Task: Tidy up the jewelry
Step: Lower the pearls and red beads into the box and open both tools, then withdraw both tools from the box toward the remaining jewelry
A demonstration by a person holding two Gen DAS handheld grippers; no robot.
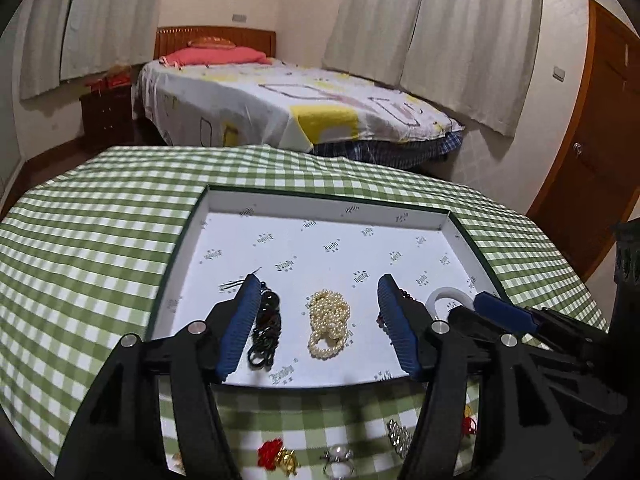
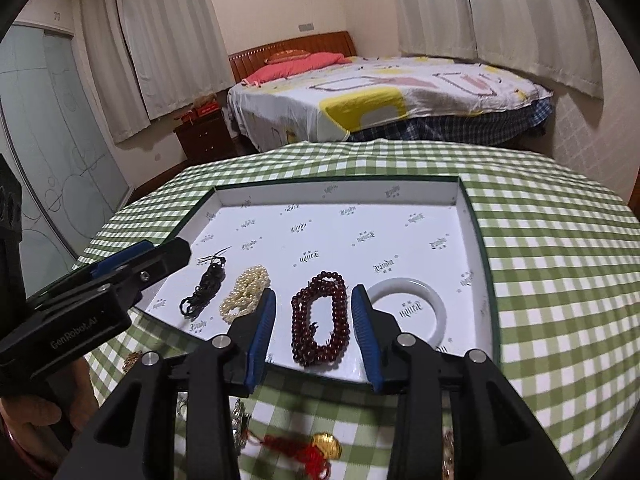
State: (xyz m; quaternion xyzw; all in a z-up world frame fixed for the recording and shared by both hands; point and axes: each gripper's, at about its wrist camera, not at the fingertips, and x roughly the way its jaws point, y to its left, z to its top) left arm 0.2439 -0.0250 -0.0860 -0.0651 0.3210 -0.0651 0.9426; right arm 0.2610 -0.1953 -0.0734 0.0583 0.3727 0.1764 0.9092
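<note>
- Left wrist view: one shallow white tray [image 1: 224,216] with a dark green rim sits on a green-and-white checked tablecloth [image 1: 80,240].
- Left gripper [image 1: 318,278] stands above the tray's near part, jaws wide apart, nothing between the pads. One cream pearl strand [image 1: 328,322] lies heaped on the tray floor, seen in the gap between the fingers and touched by neither.
- One black bead string [image 1: 266,328] lies just beside the pearls, partly hidden behind the left finger.
- One white ring bangle [image 1: 448,294] shows near the tray's right side, only its upper arc visible. A few dark red beads peek out beside the right finger.
- Right gripper [image 1: 486,302] comes in at the right edge, over the tray's right side; only one blue pad shows here, so its state cannot be told from this view.
- On the cloth in front of the tray, loose pieces, about five: a red-and-gold charm [image 1: 278,456], a silver ring [image 1: 338,458], a rhinestone piece [image 1: 398,436] and two small bits half hidden.
- Right wrist view: the same tray holds four pieces in a row, counted left to right: black string, pearls, one dark red bead strand [image 2: 320,320], white bangle.
- Right gripper's jaws stand partly apart, empty; the red strand lies on the tray in the gap between them, untouched.
- Left gripper shows at the left, held by a hand [image 2: 44,416].
- One red tassel with a gold charm [image 2: 316,448] lies on the cloth near the tray.
</note>
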